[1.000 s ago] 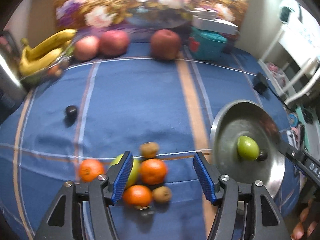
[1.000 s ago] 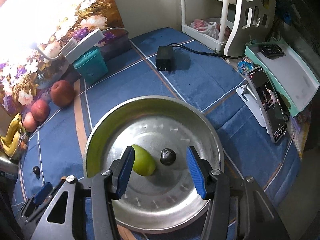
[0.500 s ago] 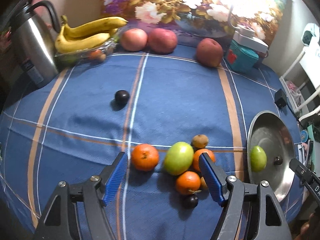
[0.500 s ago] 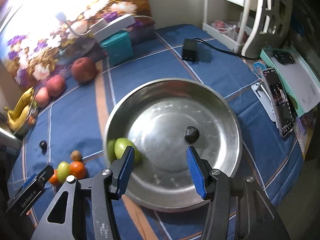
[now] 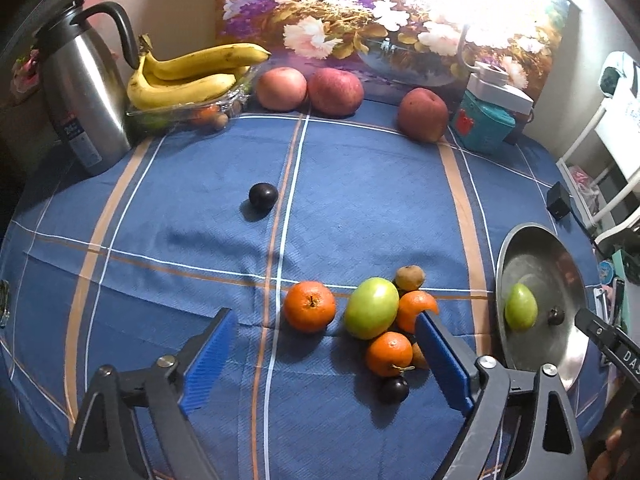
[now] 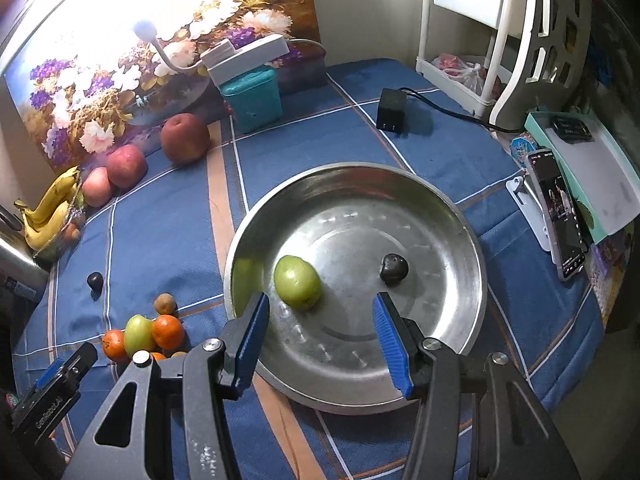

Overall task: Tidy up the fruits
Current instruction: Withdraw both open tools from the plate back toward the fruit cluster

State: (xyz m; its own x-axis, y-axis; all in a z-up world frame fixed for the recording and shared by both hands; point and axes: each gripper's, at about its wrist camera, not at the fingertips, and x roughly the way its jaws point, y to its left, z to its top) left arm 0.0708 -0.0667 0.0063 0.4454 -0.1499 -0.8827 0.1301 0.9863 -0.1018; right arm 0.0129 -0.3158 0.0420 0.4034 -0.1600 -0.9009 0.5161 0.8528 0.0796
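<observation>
We find two fruits in the metal bowl [image 6: 452, 216]; the fruit cluster [image 5: 372, 316] awaits transfer. Both left gripper [image 5: 324, 360] and right gripper [image 6: 320, 340] gape empty

Steel thermos jug [image 5: 86, 92] far left; floral painting [image 5: 384, 20] along far wall; teal box [image 5: 486, 128] w/ white lamp base [image 6: 244, 58] atop; black adapter [image 6: 391, 115] far right; phone [image 6: 558, 216] on stand at right.

This is a room in a home — the bench carries a blue checked tablecloth [image 5: 360, 184], and a flower painting [image 5: 380, 12] leans on the wall behind it. A steel thermos jug [image 5: 84, 88], bananas [image 5: 188, 76] and apples [image 5: 312, 88] stand there; a phone on a stand [image 6: 558, 216] and a white plastic shelf rack [image 6: 472, 40] are beside.
</observation>
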